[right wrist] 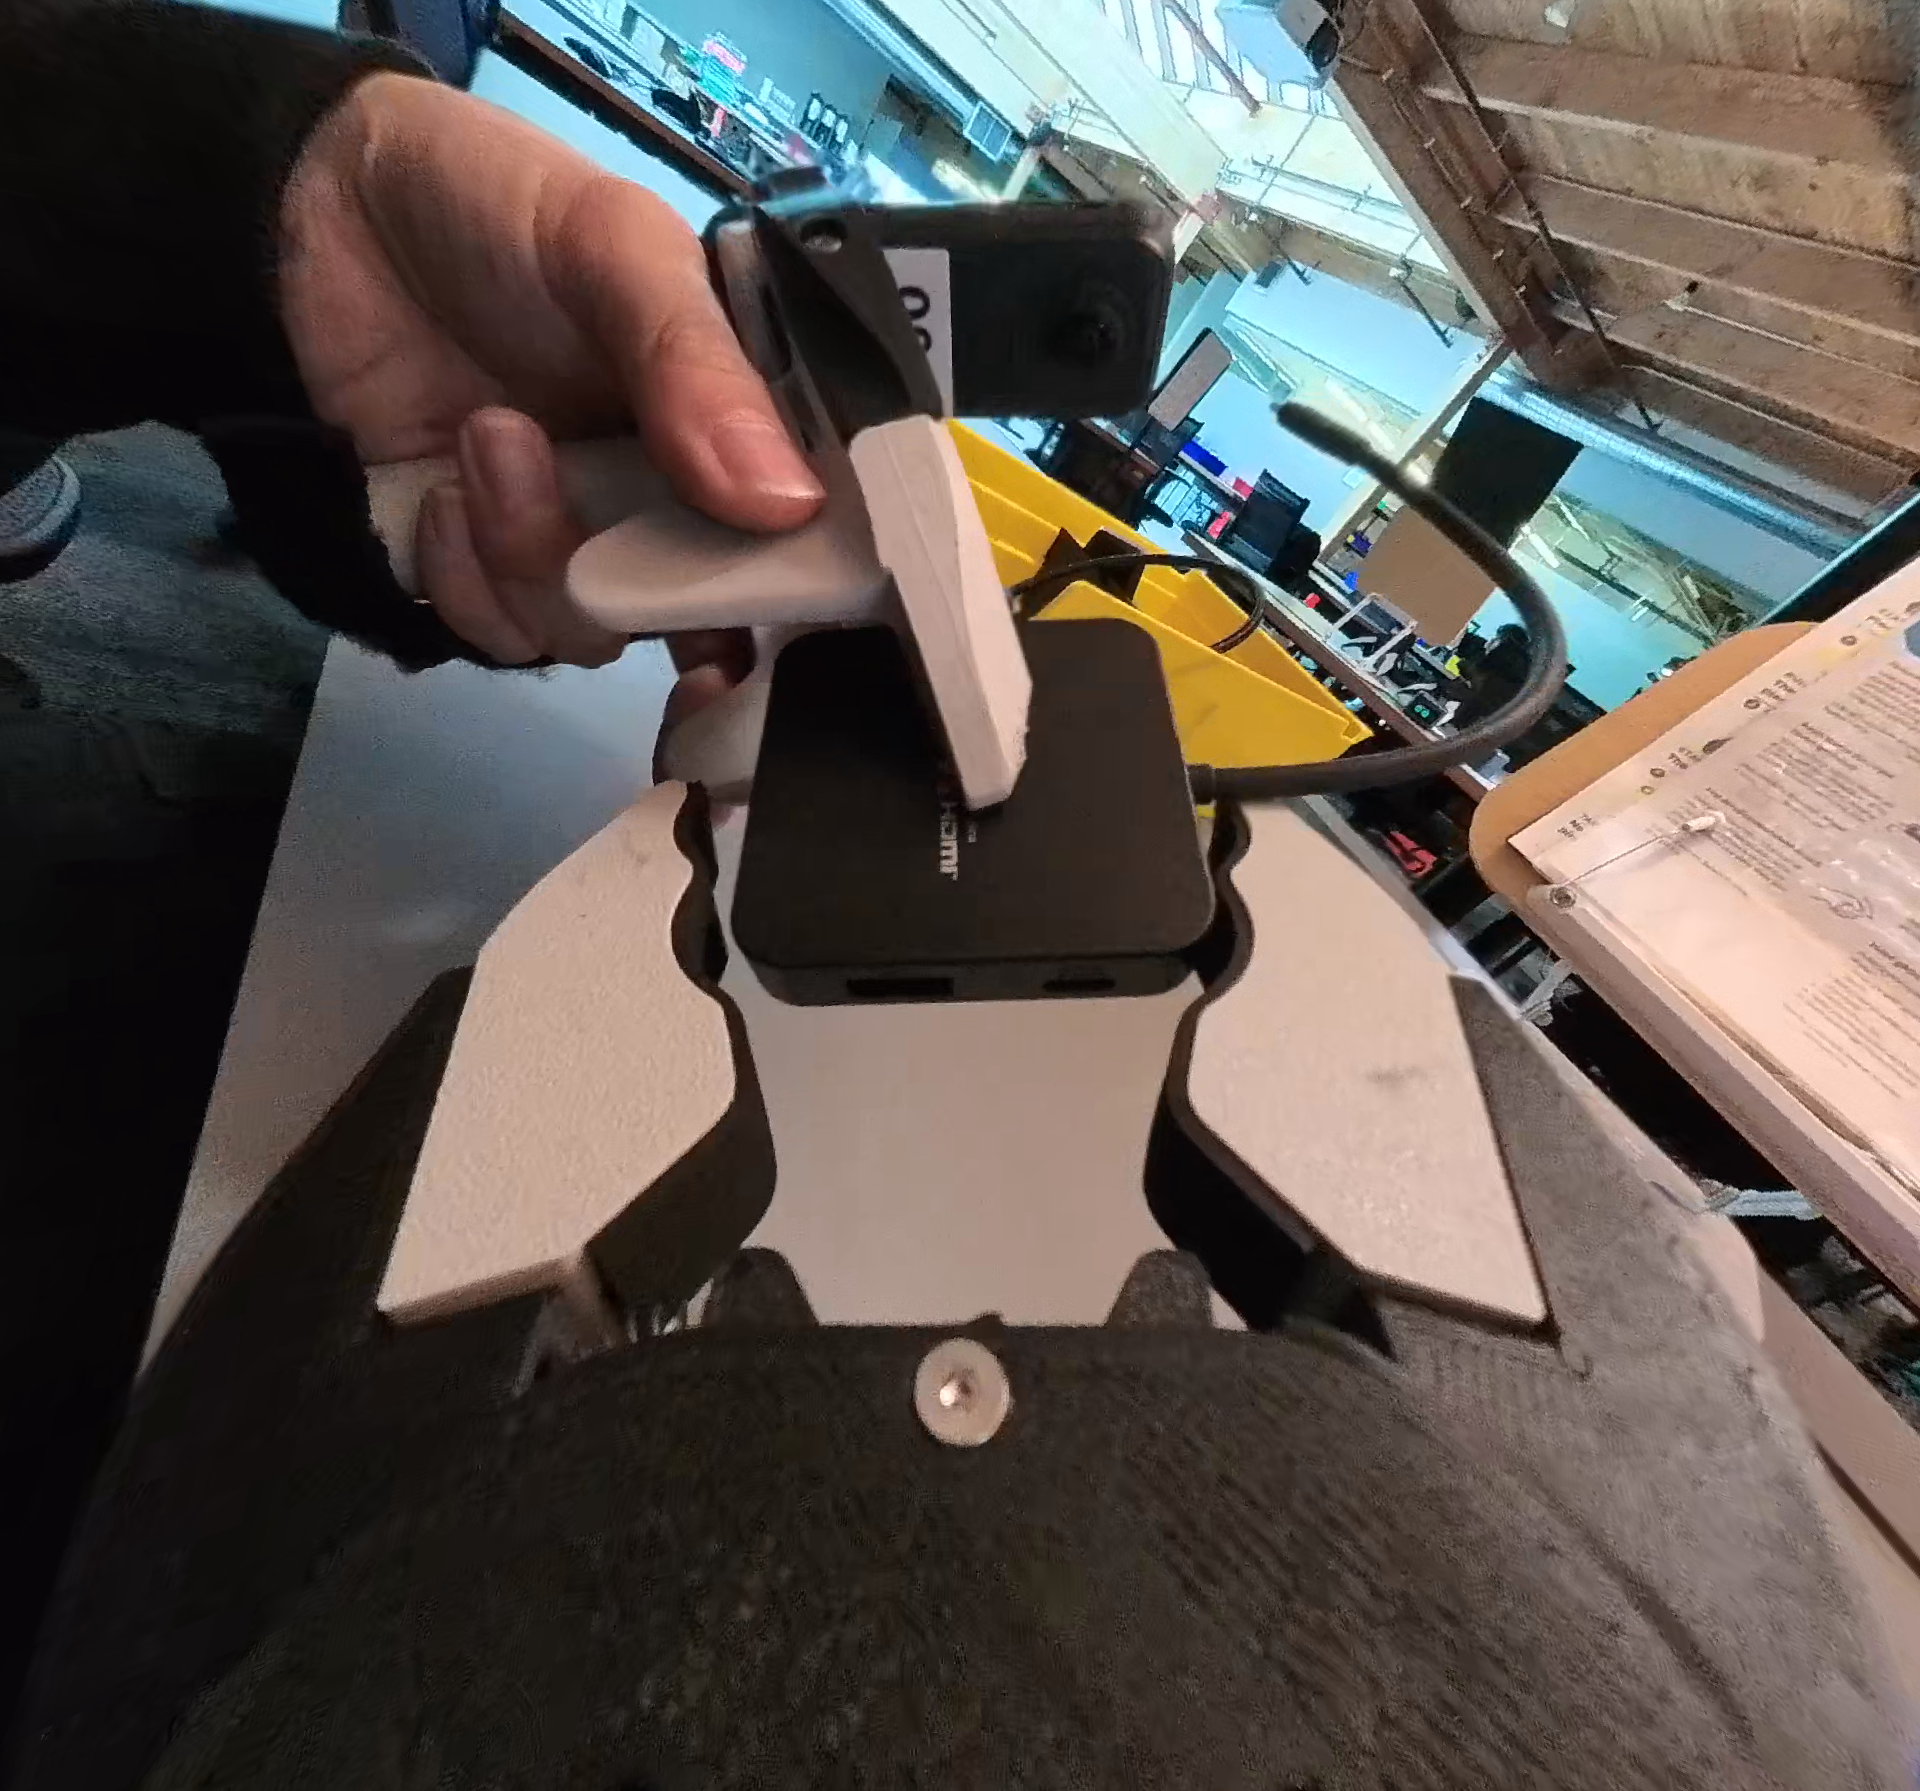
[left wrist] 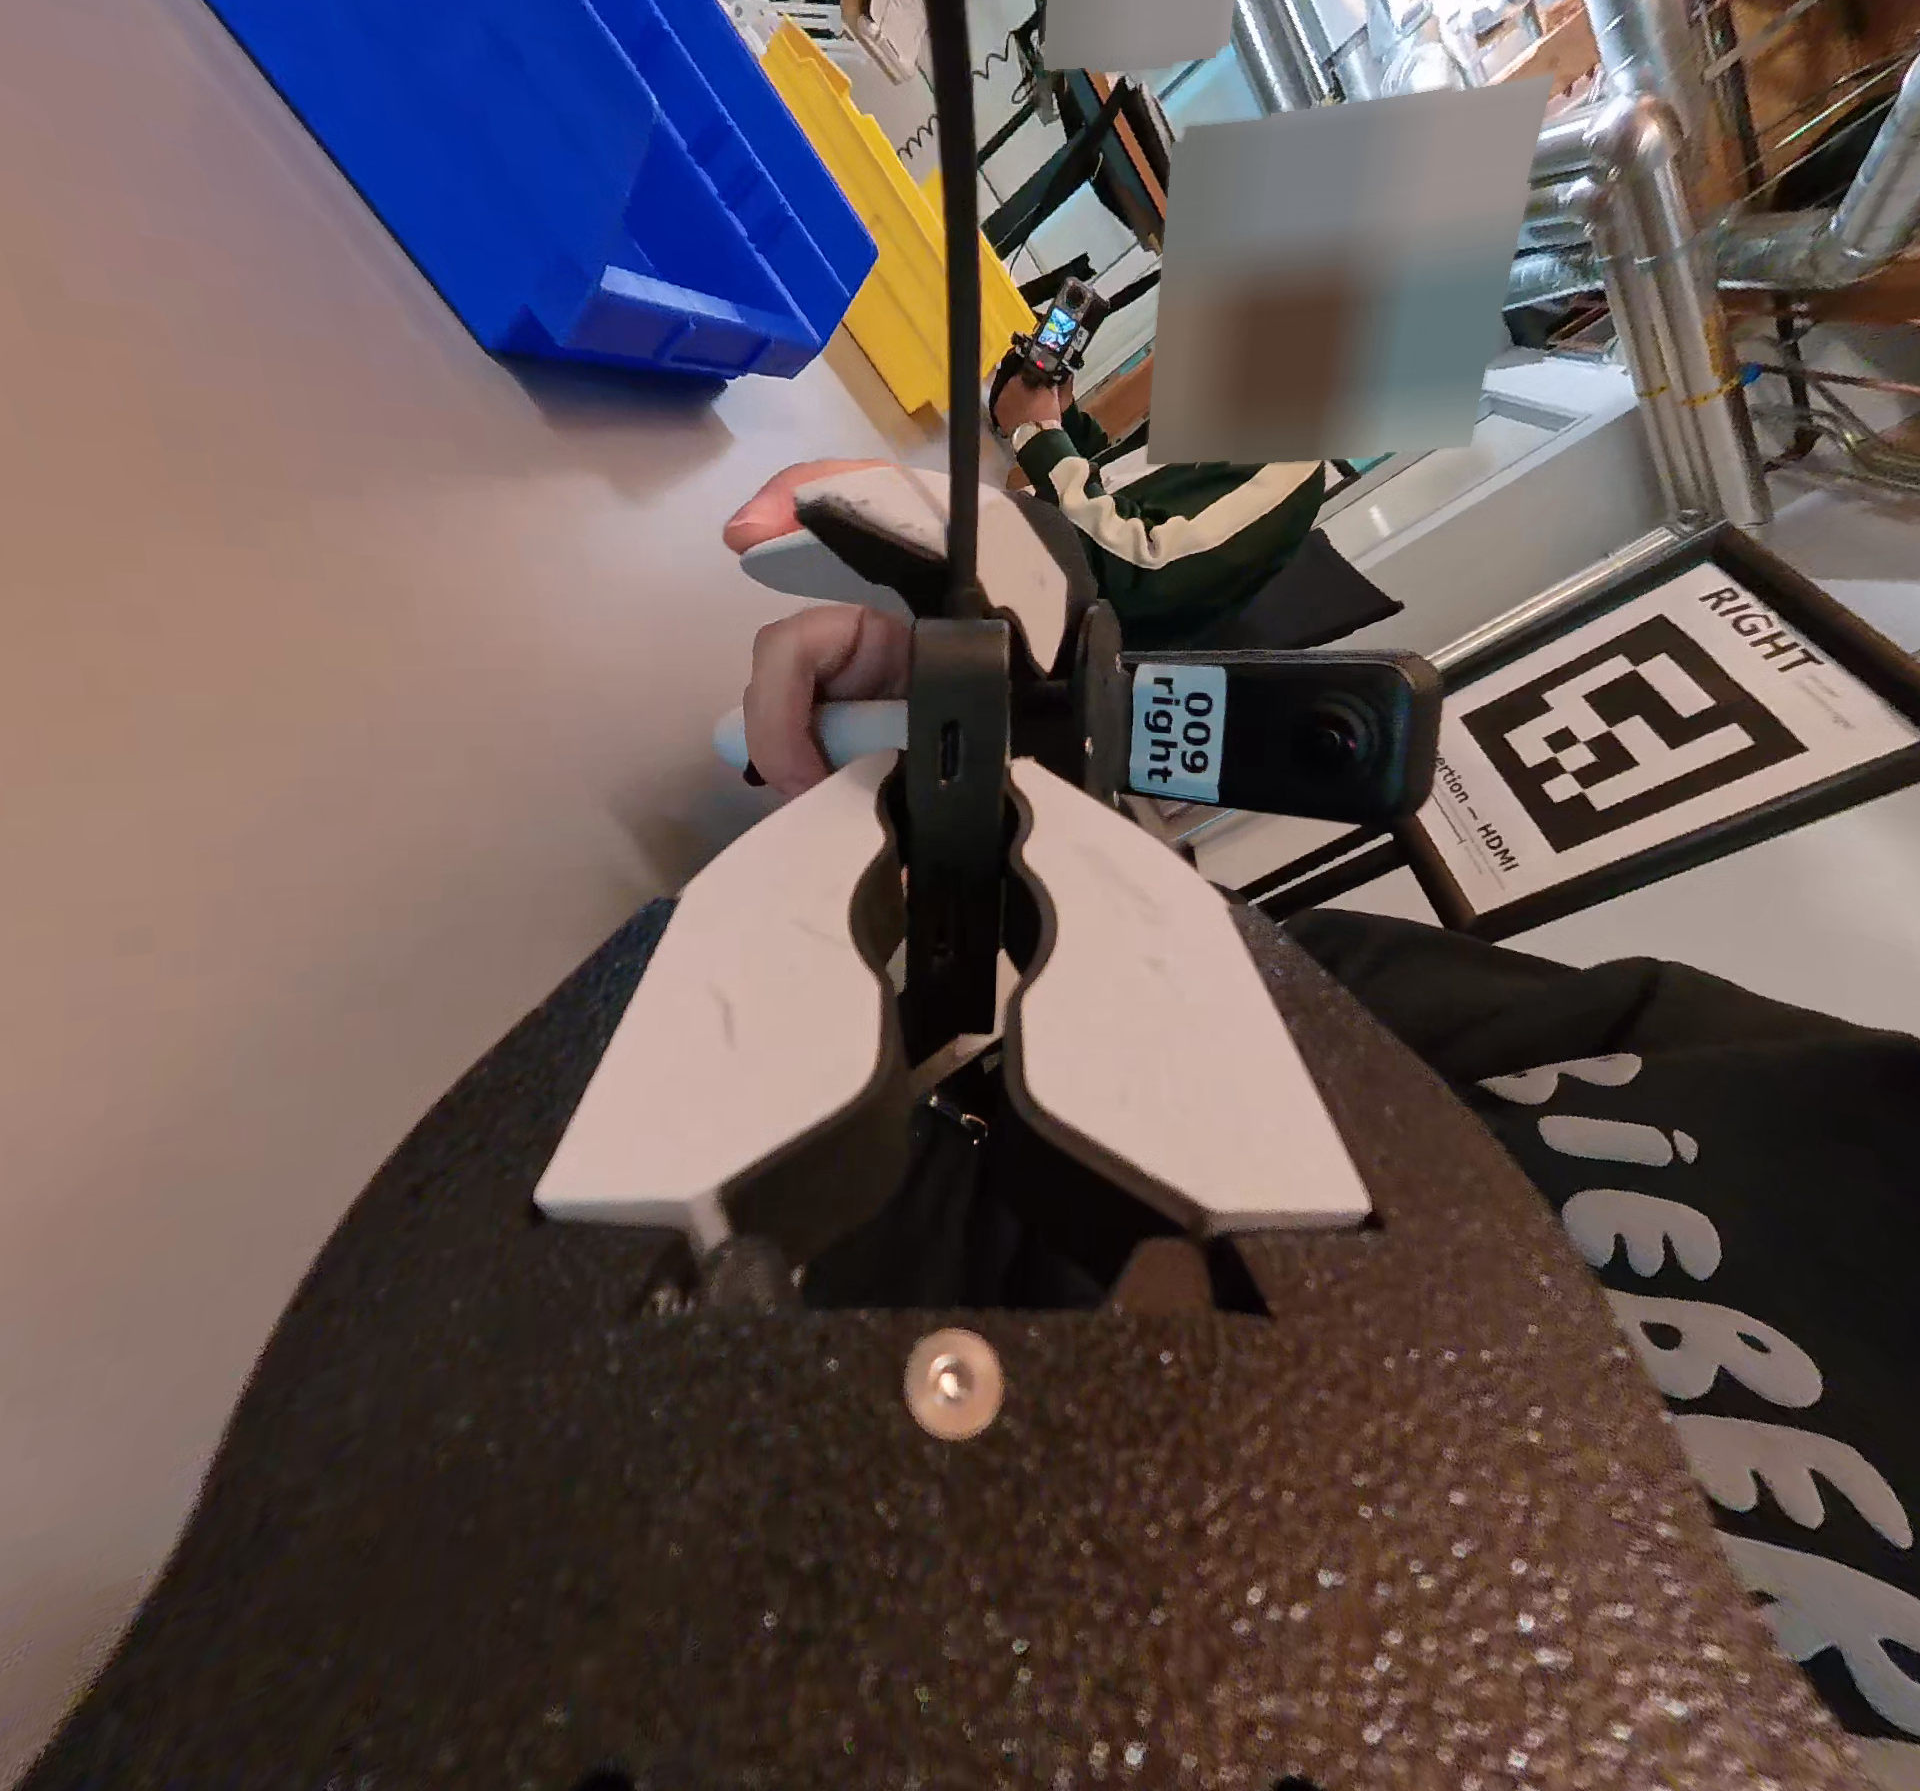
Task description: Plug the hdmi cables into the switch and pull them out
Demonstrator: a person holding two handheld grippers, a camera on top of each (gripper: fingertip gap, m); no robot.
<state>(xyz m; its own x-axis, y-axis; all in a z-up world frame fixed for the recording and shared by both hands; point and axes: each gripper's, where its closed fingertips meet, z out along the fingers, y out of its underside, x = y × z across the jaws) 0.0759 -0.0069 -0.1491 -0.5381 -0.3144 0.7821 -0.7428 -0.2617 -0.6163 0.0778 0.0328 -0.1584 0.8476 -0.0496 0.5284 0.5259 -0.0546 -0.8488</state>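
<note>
Left wrist view: my left gripper point(left wrist: 951, 910) pinches switch point(left wrist: 958, 806) edge-on | right gripper point(right wrist: 961, 920) spread around switch | risk: cable point(left wrist: 956, 235) at 12 o'clock tugs it loose.

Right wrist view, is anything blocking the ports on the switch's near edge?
Nothing visible. The switch's near ports face bare table; the left gripper clamps the switch farther back, clear of them.
</note>
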